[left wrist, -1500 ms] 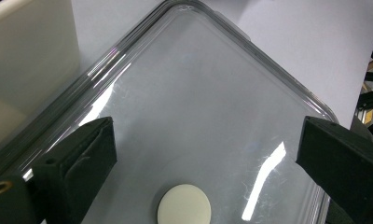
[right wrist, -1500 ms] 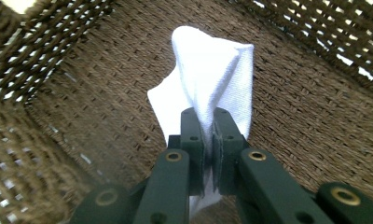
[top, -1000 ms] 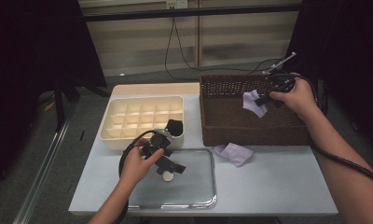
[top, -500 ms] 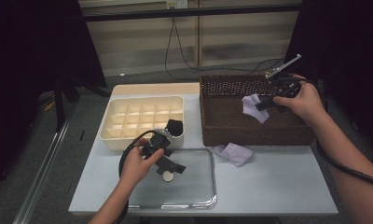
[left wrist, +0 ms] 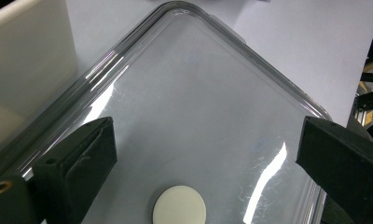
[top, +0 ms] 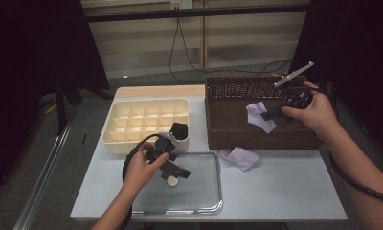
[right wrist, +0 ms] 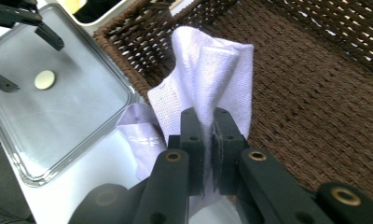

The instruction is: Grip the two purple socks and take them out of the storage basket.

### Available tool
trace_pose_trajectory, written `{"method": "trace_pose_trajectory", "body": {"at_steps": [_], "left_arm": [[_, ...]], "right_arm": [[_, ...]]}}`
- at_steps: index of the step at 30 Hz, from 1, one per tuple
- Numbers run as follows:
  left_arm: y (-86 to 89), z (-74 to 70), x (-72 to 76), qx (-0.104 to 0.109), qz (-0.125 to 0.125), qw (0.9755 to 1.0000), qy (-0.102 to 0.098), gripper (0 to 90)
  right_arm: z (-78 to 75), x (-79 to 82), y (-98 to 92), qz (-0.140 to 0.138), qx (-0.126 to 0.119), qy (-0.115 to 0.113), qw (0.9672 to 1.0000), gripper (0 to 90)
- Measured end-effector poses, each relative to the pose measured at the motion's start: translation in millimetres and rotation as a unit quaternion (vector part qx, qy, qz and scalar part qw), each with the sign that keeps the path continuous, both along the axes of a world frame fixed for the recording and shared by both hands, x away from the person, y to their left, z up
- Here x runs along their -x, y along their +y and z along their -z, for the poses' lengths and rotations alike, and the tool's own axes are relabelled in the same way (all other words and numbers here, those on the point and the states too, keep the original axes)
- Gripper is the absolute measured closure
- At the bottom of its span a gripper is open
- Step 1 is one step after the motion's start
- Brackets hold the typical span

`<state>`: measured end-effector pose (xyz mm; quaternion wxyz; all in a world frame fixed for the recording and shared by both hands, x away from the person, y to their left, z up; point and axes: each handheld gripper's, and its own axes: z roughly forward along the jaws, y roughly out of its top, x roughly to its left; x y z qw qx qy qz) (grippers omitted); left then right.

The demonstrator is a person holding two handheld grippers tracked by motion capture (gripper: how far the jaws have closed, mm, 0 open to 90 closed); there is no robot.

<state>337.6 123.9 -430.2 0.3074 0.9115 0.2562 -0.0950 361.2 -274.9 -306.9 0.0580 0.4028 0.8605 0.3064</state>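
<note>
My right gripper (top: 267,115) hangs over the brown wicker basket (top: 228,132), shut on a pale lilac cloth (top: 259,116) that droops from its jaws. The right gripper view shows the same cloth (right wrist: 208,74) pinched between the black pads (right wrist: 193,135). A second lilac cloth (top: 241,157) lies on the table in front of the basket. My left gripper (top: 174,175) rests low over the clear tray (top: 201,203), jaws wide apart, a small cream disc (left wrist: 179,204) lying on the tray between them.
A cream box (top: 114,139) with several compartments stands at the back left, a black object at its near right corner. The grey table (top: 285,187) has bare room at the front right. Cables run along the floor behind.
My right gripper has carried the lilac cloth rightward and slightly up, farther over the basket. The left hand has stayed put over the tray.
</note>
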Motion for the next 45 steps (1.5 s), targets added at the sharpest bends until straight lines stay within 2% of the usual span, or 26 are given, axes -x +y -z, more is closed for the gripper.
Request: {"method": "trace_pose_trajectory", "body": {"at_steps": [8,10,11,12,14,15,20,21,26,27,30,32,35,38,39,41,44,45], "left_arm": [[-0.4,-0.2,0.2,0.001,0.000,1.0000,0.000,4.6],[-1.4,0.7,1.5,0.008,-0.011,0.9999,0.004,4.6],[-0.3,0.5,0.2,0.001,-0.001,1.0000,-0.001,4.6],[-0.2,0.6,0.1,0.001,-0.003,1.0000,-0.001,4.6],[-1.6,0.8,2.1,0.011,-0.021,0.9997,0.005,4.6],[-0.7,0.3,1.0,0.005,-0.011,0.9999,0.002,4.6],[-0.5,0.0,1.1,0.004,-0.008,1.0000,0.000,4.6],[0.2,-0.2,0.1,-0.001,-0.001,1.0000,0.000,4.6],[-0.1,0.0,0.0,-0.001,0.000,1.0000,0.000,4.6],[-2.0,0.7,2.4,0.009,-0.017,0.9998,0.004,4.6],[-1.6,0.7,1.8,0.006,-0.013,0.9999,0.002,4.6],[-0.3,0.0,0.3,-0.002,-0.001,1.0000,-0.002,4.6],[-1.2,0.0,0.9,0.004,-0.005,1.0000,-0.001,4.6],[-1.3,-0.2,1.0,0.000,-0.002,1.0000,-0.001,4.6],[-2.1,0.4,1.8,0.005,-0.010,0.9999,0.001,4.6],[-1.5,0.4,1.0,0.002,-0.004,1.0000,-0.001,4.6],[-1.4,0.5,0.9,0.001,-0.005,1.0000,-0.001,4.6],[-1.5,0.5,1.0,0.001,-0.005,1.0000,-0.001,4.6]], "right_arm": [[-0.3,13.6,4.0,-0.016,-0.008,-0.006,0.9998,85.2],[-0.4,17.1,6.0,-0.019,-0.008,-0.006,0.9998,85.0],[-0.7,19.0,7.3,-0.024,-0.007,-0.008,0.9997,85.1],[-0.7,20.6,8.5,-0.026,-0.009,-0.009,0.9996,85.0],[-0.9,23.5,10.3,-0.030,-0.006,-0.008,0.9995,84.9],[-0.9,25.4,11.7,-0.032,-0.007,-0.008,0.9994,84.9],[0.1,32.0,15.8,-0.043,-0.008,-0.010,0.9990,84.7],[0.4,33.8,17.0,-0.042,-0.008,-0.009,0.9990,84.6],[3.7,39.2,21.6,-0.052,-0.010,-0.010,0.9986,84.5],[6.1,42.0,23.8,-0.057,-0.012,-0.008,0.9983,84.3],[9.5,44.9,26.2,-0.061,-0.016,-0.008,0.9980,84.2],[11.7,46.9,27.8,-0.063,-0.018,-0.009,0.9978,84.1],[15.2,48.9,29.7,-0.067,-0.023,-0.007,0.9974,83.7],[17.8,50.1,30.5,-0.069,-0.027,-0.008,0.9972,79.5],[18.8,50.7,30.9,-0.067,-0.028,-0.008,0.9973,74.1],[20.1,51.2,31.6,-0.067,-0.029,-0.011,0.9973,64.4],[21.6,53.0,33.3,-0.065,-0.033,-0.011,0.9973,53.2],[21.6,53.0,33.3,-0.065,-0.033,-0.011,0.9973,53.2]]}}
